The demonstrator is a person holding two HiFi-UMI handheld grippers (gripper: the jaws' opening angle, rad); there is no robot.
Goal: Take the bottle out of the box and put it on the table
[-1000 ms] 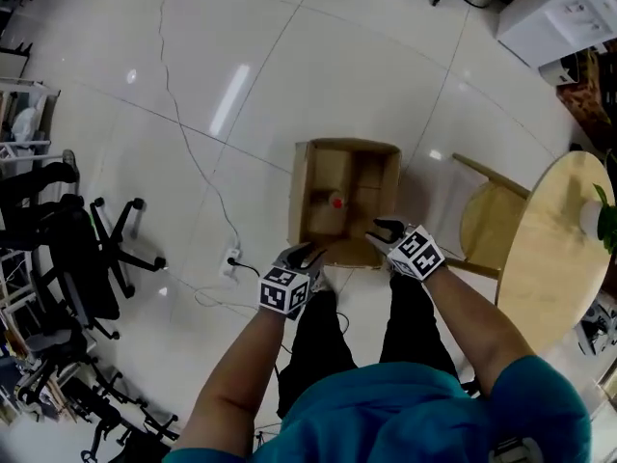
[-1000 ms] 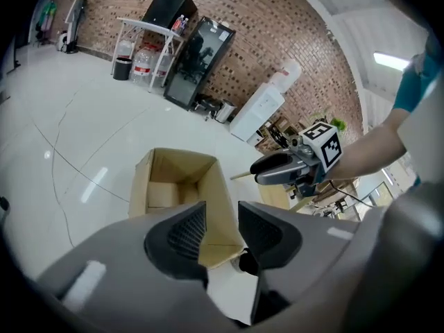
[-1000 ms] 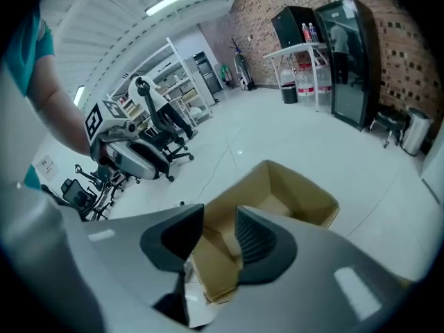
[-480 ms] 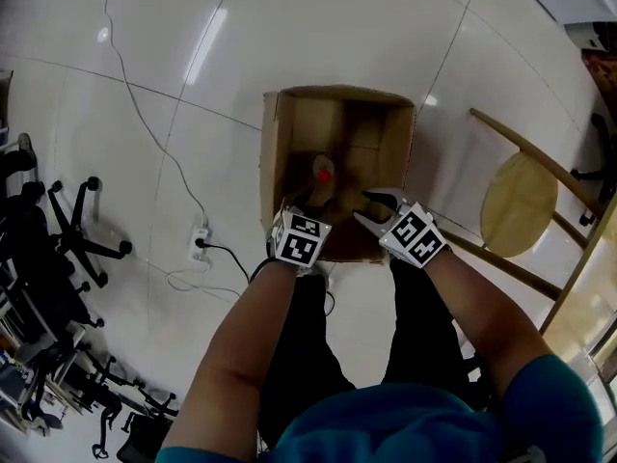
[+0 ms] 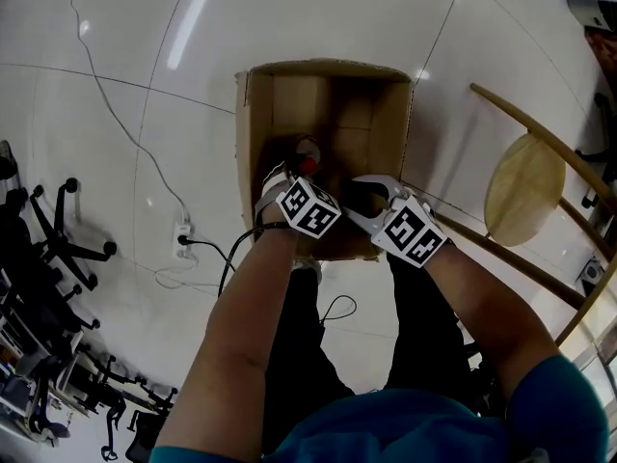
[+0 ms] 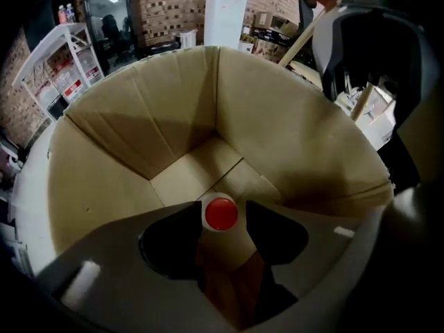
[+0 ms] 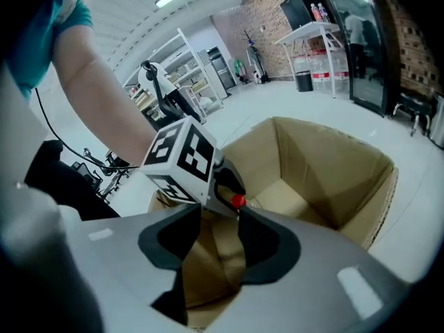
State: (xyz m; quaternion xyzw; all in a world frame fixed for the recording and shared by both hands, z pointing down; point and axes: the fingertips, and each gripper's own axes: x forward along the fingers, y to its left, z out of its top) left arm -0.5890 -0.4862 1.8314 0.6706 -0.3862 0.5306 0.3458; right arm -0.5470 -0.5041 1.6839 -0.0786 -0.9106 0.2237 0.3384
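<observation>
Of the bottle (image 5: 307, 161) only the red cap and a sliver of neck showed. Its body was lost in shadow inside the box (image 5: 333, 99), behind the left hand-held gripper (image 6: 223, 222), so how it stood on the box bottom could not be told. It was in the near left part of the box. In the left gripper view the cap sat between the two jaw tips; the jaws were opening, with their pads just clear of it on either side. From the head view the left marker cube (image 5: 309, 209) covered part of the box's near wall. The right hand-held gripper (image 7: 220, 217) hovered over the near right rim, its jaws wide apart with only cardboard behind the gap. In its own view the left cube blocked most of the bottle, leaving just the cap. The box stood on a glossy white tiled floor (image 5: 193, 85). A wooden chair (image 5: 525, 186) stood just right of it, cut off by the frame edge. A power strip (image 5: 182, 240) lay to the left, and black office chairs (image 5: 43, 249) crowded the left edge, dim and partly cropped.
</observation>
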